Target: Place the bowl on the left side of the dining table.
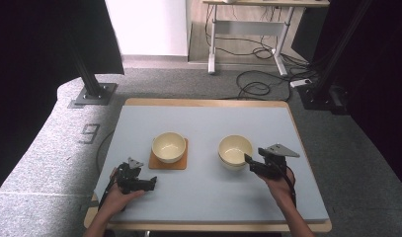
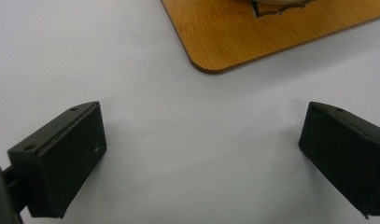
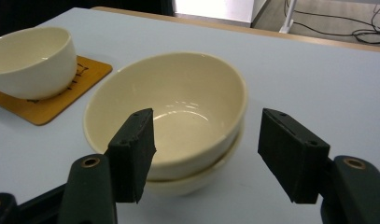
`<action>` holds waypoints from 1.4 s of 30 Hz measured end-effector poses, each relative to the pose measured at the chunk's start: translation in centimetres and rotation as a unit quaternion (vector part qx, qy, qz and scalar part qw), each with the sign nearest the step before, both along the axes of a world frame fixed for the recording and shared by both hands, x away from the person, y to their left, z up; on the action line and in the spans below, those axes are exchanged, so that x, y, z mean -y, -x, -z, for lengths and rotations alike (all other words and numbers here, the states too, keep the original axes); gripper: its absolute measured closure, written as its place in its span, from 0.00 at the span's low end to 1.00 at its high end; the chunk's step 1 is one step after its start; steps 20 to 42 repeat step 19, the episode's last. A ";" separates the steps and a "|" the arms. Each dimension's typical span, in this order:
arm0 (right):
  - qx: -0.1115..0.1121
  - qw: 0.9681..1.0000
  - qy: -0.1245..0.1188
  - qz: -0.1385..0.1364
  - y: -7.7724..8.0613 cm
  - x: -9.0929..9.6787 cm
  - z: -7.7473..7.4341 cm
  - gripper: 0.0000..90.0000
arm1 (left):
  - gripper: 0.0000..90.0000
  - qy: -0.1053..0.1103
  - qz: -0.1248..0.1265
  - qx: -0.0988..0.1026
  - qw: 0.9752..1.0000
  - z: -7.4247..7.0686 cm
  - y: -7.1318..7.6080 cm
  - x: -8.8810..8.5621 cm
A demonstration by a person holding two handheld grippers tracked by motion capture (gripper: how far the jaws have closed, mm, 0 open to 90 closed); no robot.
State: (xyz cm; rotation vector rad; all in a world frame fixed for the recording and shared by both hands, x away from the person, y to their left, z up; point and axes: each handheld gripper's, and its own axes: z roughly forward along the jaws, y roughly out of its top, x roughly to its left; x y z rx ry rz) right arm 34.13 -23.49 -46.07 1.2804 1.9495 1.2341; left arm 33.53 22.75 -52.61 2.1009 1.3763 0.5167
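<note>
Grey matting (image 1: 203,192) covers the table across the middle of the high view, with cables on the floor toward the top edge. On it, my right gripper (image 3: 204,156) sits at centre right of that view, jaws spread wide with nothing pinched, and in its own view they stand just short of the near rim of the stacked bowls (image 3: 178,116): one cream bowl nested a little crooked inside another, the top one tilted so its rim rides higher on one side. My left gripper (image 2: 201,154) rests at lower left of the high view, its jaws also wide apart over bare mat, nothing between them, with the corner of the wooden coaster (image 2: 253,37) at the top of its own view. A single bowl (image 1: 168,146) stands on that coaster, left of centre. I judge the job in hand is lifting the top bowl off the stack. The risk I see is the glazed rim: if I pinch only a shallow bite of it, the bowl could slip out, or the lower bowl could lift with it and drop. Coming in too low would shove the whole stack across the mat.
</note>
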 end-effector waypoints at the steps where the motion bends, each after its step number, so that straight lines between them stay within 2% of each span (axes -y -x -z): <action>1: -0.001 1.000 -0.001 0.003 0.1 0.3 0.0 0.40 | 0.01 0.000 0.000 0.000 1.000 0.0 0.0 0.0; 9: -0.017 1.000 0.008 0.016 0.5 1.9 1.2 0.40 | 0.01 0.000 0.000 0.000 1.000 0.0 0.0 0.0; 15: -0.029 0.999 0.013 0.015 0.3 2.0 1.9 0.39 | 0.01 0.000 0.000 0.000 1.000 0.0 0.0 0.0; 42: -0.028 0.999 0.011 0.013 0.4 2.0 1.9 0.39 | 0.01 0.000 0.000 0.000 1.000 0.0 0.0 0.0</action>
